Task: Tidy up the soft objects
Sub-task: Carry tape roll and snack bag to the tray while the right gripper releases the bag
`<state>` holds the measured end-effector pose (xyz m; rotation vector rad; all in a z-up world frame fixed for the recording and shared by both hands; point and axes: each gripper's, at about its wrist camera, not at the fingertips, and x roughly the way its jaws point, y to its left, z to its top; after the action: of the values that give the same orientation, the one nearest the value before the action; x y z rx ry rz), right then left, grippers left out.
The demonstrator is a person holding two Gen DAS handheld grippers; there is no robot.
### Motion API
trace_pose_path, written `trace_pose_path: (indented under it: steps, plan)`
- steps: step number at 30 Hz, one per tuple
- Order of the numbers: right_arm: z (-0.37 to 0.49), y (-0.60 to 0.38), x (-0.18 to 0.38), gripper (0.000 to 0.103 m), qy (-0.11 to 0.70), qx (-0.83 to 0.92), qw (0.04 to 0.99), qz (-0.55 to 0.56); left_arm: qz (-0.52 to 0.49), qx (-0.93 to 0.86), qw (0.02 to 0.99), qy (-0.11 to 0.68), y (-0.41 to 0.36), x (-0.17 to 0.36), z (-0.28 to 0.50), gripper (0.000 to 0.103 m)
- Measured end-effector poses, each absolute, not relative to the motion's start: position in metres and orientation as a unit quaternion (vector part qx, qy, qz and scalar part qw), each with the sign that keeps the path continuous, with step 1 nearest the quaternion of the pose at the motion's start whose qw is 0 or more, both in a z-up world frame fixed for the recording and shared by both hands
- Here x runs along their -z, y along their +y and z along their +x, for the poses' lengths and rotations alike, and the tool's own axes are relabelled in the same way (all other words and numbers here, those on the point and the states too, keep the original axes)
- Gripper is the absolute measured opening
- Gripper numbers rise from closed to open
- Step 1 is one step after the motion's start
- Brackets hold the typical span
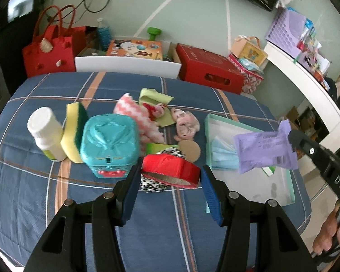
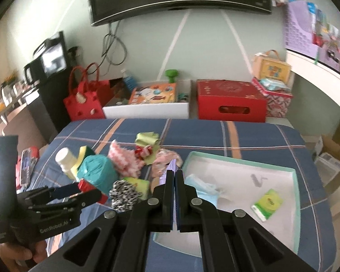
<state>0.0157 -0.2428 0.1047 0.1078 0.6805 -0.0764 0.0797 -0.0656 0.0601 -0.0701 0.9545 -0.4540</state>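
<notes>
On the blue plaid bedspread lies a heap of soft things: a pink-and-white cloth, a green cloth, a pink plush pig and a leopard-print fabric. My left gripper is shut on a red tape roll, lifted just above the leopard fabric. My right gripper is shut on a purple soft packet, which hangs over the white tray. The tray holds blue face masks and a green tissue pack.
A teal tin, a yellow-green sponge and a white bottle stand left of the heap. Beyond the bed's far edge are a red bag, a white box and a red box. A white shelf runs along the right.
</notes>
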Motion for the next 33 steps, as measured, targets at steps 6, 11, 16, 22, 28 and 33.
trace_pose_path:
  steps: [6, 11, 16, 22, 28, 33]
  plan:
    - [0.003, -0.281, -0.108, 0.001, 0.322, 0.081, 0.94, 0.084, -0.008, 0.232, 0.855, 0.464, -0.092, -0.061, 0.076, 0.056]
    - [-0.011, -0.316, -0.107, 0.001, 0.316, 0.129, 0.933, 0.11, 0.025, 0.253, 0.846, 0.468, -0.124, -0.063, 0.072, 0.056]
    - [-0.028, -0.355, -0.1, 0.001, 0.318, 0.196, 0.918, 0.134, 0.069, 0.271, 0.836, 0.471, -0.165, -0.056, 0.07, 0.056]
    - [-0.046, -0.392, -0.089, 0.001, 0.331, 0.26, 0.895, 0.15, 0.113, 0.276, 0.829, 0.473, -0.204, -0.033, 0.066, 0.056]
    - [-0.049, -0.409, -0.078, 0.001, 0.358, 0.321, 0.867, 0.133, 0.124, 0.292, 0.822, 0.474, -0.222, -0.016, 0.064, 0.056]
    - [-0.04, -0.415, -0.059, 0.001, 0.396, 0.33, 0.848, 0.125, 0.129, 0.297, 0.812, 0.485, -0.225, 0.001, 0.064, 0.056]
